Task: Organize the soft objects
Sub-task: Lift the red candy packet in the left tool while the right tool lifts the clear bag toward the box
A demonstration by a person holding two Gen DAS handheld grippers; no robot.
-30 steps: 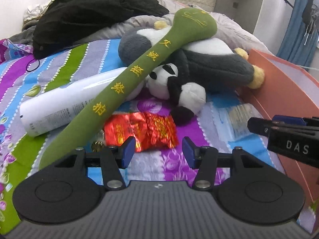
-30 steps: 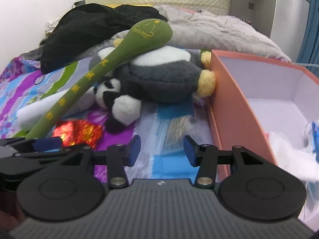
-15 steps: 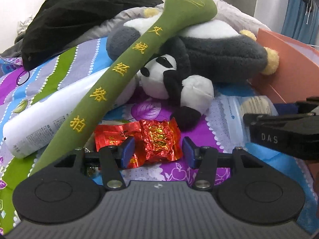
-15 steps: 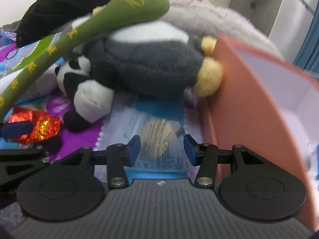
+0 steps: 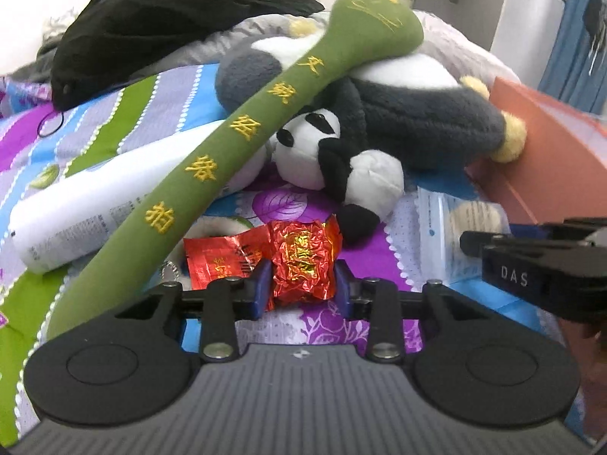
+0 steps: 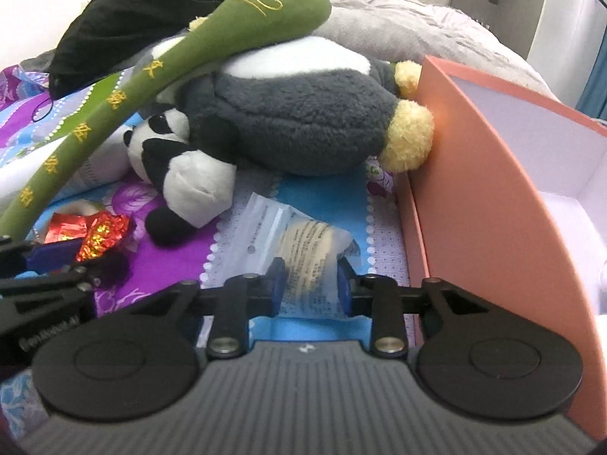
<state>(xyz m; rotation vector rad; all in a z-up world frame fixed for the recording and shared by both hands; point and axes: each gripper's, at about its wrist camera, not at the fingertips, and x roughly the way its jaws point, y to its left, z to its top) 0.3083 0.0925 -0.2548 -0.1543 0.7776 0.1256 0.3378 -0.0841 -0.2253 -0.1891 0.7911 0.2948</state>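
Foil crinkles between the blue pads of the left gripper [image 5: 301,289], whose jaws straddle the red foil packet [image 5: 301,256] on the patterned bedspread [image 5: 144,113] without visibly pinching it. It should be light, crushable and slippery, so grip across its puffed middle. Alongside, the right gripper [image 6: 310,280] sits likewise parted around a clear plastic pouch [image 6: 299,239] (limp, glossy). Beyond lie a fuzzy panda plush [image 5: 341,159], a green plush stick [image 5: 265,113] and the orange box [image 6: 485,174].

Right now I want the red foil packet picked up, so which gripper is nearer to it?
Left. The left gripper has its open fingers on either side of the red foil packet; the right gripper straddles the clear plastic packet further right.
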